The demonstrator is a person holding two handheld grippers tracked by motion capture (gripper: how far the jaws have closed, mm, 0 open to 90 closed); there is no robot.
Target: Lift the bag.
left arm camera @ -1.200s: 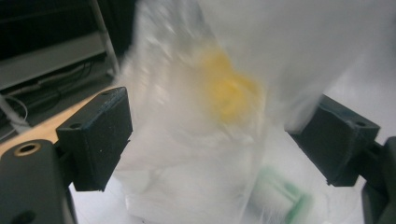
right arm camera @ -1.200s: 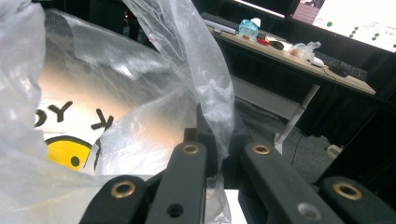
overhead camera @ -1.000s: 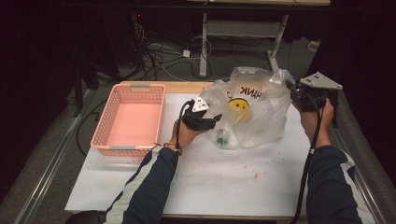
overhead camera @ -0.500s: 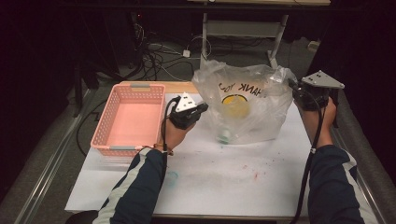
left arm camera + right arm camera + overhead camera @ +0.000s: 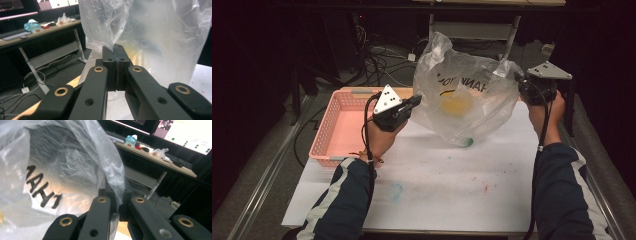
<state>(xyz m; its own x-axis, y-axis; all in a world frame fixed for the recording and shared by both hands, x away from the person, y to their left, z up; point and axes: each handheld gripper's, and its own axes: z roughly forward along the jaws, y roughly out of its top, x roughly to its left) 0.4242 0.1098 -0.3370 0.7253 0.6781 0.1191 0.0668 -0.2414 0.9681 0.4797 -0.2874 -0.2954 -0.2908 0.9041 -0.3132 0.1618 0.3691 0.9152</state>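
High view: plastic bag [image 5: 464, 97] hangs at table's [image 5: 452, 175] twelve o'clock, left gripper [image 5: 416, 100] and right gripper [image 5: 518, 80] both pinching its film. Risk: thin film slipping or tearing, contents dropping.

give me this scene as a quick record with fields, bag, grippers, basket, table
bag: clear crinkled plastic bag with black lettering and a yellow print, held up between both grippers, its bottom at the table
left hand-held gripper: shut on the bag's edge
right hand-held gripper: shut on the bag's other edge
inside bag: small green thing at the bottom, kind unclear
basket: pink plastic basket, left of the bag
table: white stained tabletop
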